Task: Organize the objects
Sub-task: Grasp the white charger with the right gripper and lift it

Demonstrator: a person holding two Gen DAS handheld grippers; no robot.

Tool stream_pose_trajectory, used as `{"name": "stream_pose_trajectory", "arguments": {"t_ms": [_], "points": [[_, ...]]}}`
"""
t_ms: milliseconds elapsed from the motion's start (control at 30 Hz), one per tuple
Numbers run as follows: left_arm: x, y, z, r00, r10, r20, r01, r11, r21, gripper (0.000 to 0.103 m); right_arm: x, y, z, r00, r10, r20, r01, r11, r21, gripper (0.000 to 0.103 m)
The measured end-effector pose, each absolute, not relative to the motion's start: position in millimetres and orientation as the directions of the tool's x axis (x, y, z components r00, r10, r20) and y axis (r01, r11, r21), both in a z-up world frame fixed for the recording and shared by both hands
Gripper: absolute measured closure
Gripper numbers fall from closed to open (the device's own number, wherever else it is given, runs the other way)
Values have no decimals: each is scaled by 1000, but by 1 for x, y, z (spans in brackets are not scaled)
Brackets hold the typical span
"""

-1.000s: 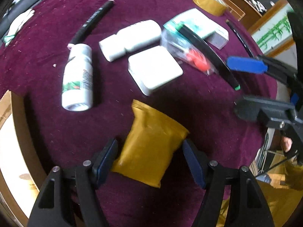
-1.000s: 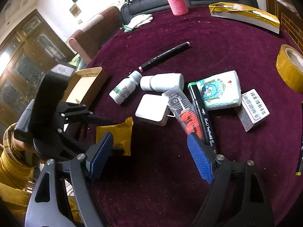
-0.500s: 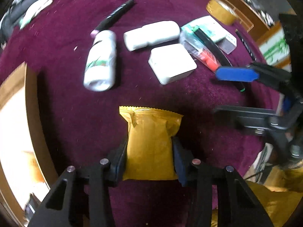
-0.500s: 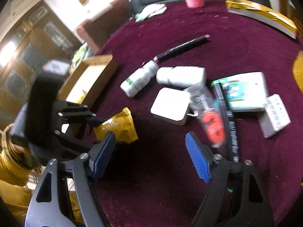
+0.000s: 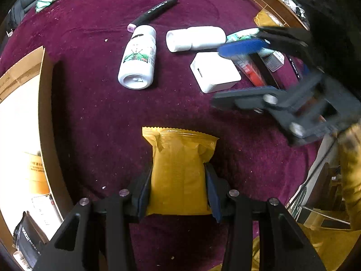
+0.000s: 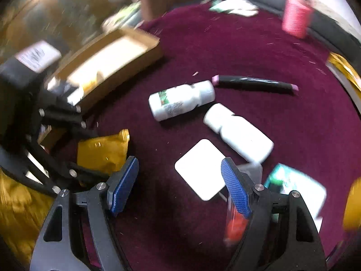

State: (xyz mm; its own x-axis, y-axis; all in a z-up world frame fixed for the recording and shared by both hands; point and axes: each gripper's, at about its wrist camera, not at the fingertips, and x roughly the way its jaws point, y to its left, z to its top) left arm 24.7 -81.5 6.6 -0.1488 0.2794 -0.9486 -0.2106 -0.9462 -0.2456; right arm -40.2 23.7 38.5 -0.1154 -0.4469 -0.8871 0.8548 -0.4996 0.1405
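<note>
The left gripper (image 5: pixel 178 194) is clamped on a crinkly yellow foil packet (image 5: pixel 180 171), its two blue-padded fingers pressing the packet's long sides near the end closest to the camera, while the serrated far end points away over the round table covered in dark purple velvet cloth (image 5: pixel 94 117). Ahead of this gripper and slightly to its left, a white plastic bottle with a green label (image 5: pixel 138 58) lies on its side, and a black marker pen with a pink end cap (image 5: pixel 153 12) lies just beyond it. Ahead and to the right lie a white capped plastic container (image 5: pixel 195 38) and, nearer, a flat white square box (image 5: pixel 214 72). To the left, at the table's edge, sits an open brown cardboard box (image 5: pixel 42 85). The right gripper (image 6: pixel 179 184) hangs with its blue pads wide apart and nothing between them, above the cloth, with the flat white square box just ahead of its right finger; in the left wrist view it blurs across the right side, in front of a clear packet with red contents (image 5: pixel 250 72) and a teal-printed white package (image 5: pixel 242 35). Seen from the right gripper, the yellow packet lies to its left, just beside its left finger, and a pink ribbed cup (image 6: pixel 295 15) stands at the far rim.
</note>
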Motion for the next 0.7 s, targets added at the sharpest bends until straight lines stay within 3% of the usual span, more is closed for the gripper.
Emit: {"name": "stream_pose_trajectory", "arguments": {"t_ms": [300, 367, 433, 500, 700], "points": [[29, -88, 7, -145, 287, -947, -205, -945, -255, 59, -56, 4, 11, -24, -256, -966, 945, -320, 61, 26], [30, -91, 7, -144, 294, -945, -201, -944, -263, 59, -52, 6, 13, -16, -267, -964, 938, -338, 78, 29], [31, -92, 7, -141, 292, -946, -204, -943, -261, 59, -56, 10, 17, -13, -291, -957, 902, -417, 115, 42], [32, -92, 7, -139, 284, -949, -212, -944, -251, 59, -53, 13, 18, -7, -318, -948, 873, -464, 150, 42], [38, -94, 8, -139, 271, -952, -224, -945, -237, 58, -26, 11, 16, -155, -288, -945, 873, -488, 6, 42]]}}
